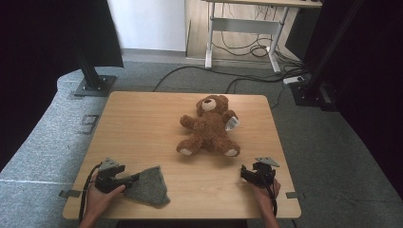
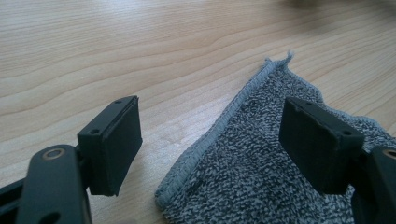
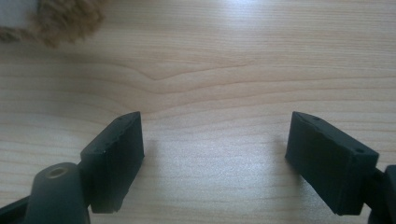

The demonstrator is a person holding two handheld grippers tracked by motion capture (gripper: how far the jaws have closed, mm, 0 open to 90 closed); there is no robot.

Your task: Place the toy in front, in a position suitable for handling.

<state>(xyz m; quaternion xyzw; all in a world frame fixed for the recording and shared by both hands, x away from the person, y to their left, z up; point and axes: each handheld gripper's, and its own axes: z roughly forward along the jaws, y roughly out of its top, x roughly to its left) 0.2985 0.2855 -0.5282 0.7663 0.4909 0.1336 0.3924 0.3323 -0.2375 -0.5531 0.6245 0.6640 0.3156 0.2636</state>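
While the person's left hand [image 1: 97,197] rests at the near left corner of the wooden table [image 1: 142,123], the left gripper [image 1: 134,178] lies low over the tabletop with its tips at the left edge of a grey cloth [image 1: 149,187]. In the left gripper view its jaws stand wide apart and released: the hemmed edge of the cloth [image 2: 261,154] runs up between them, one jaw over bare wood and the other over the towelling, and neither pad presses on the fabric. The cloth lies flat near the front edge of the table, left of the middle.

Farther back and right of centre, a brown teddy bear [image 1: 209,127] lies on its back, head toward the far edge, feet toward the person, with a white tag at its right-hand arm. It is well apart from the cloth.

At the near right, the right hand [image 1: 263,192] holds the right gripper [image 1: 243,173], just nearer than the bear's feet. Its jaws are likewise spread and hold nothing; bare wood shows between them in the right gripper view, with a tuft of the bear's brown fur [image 3: 60,18] in the far left corner.
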